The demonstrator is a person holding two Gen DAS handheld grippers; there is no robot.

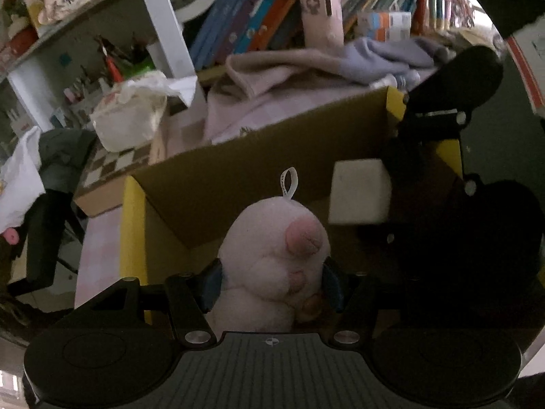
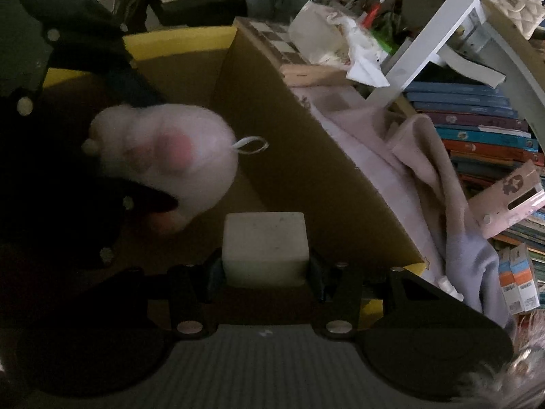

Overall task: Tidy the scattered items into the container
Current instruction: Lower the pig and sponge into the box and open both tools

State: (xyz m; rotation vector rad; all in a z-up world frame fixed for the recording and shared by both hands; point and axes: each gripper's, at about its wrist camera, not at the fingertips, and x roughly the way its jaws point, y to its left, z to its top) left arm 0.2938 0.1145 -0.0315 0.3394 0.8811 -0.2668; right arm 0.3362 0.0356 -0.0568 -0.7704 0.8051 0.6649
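My left gripper is shut on a pink plush paw toy with a white loop tag and holds it over the open cardboard box. My right gripper is shut on a white foam cube and holds it inside the same box. The cube and the right gripper show at the right in the left wrist view. The plush toy and the left gripper show at the left in the right wrist view.
A pink and lilac blanket lies behind the box. A checkered board with a crumpled bag sits left of it. Shelves of books stand at the back. A black chair stands at the far left.
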